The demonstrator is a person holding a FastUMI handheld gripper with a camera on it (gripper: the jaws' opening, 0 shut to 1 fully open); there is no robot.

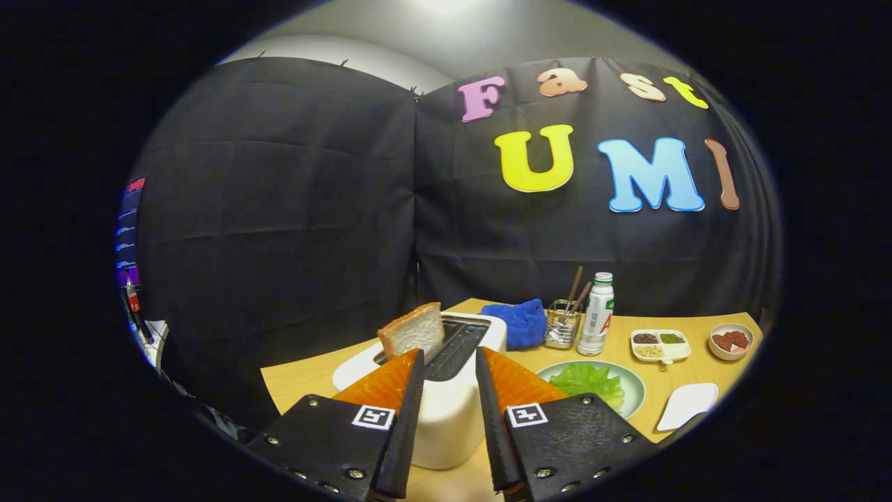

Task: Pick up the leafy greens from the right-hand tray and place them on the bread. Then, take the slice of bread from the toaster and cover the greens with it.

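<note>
Gripper view: the tongs (449, 366) stand apart with a clear gap between the fingers and nothing held; through that gap shows the white toaster (446, 397), sitting on the desk (300, 380) directly under and just ahead of the fingertips. A slice of bread (412, 330) stands up out of the toaster's slot, leaning a little, just ahead of the left fingertip and slightly to its left; its broad face turns toward the camera, its thin edge running along the slot. Leafy greens (589, 380) lie piled on a pale green plate (631, 401) just beyond the right finger, to the toaster's right; whether bread lies under them I cannot tell. Judgement: the bread slice is the nearer of the two things; a grasp on it would need the tongs shifted slightly left so the fingers straddle its thin edge. Further back: blue sponge (517, 322), wire holder (562, 324), bottle (596, 315), divided dish (659, 344), small bowl (730, 340).
</note>
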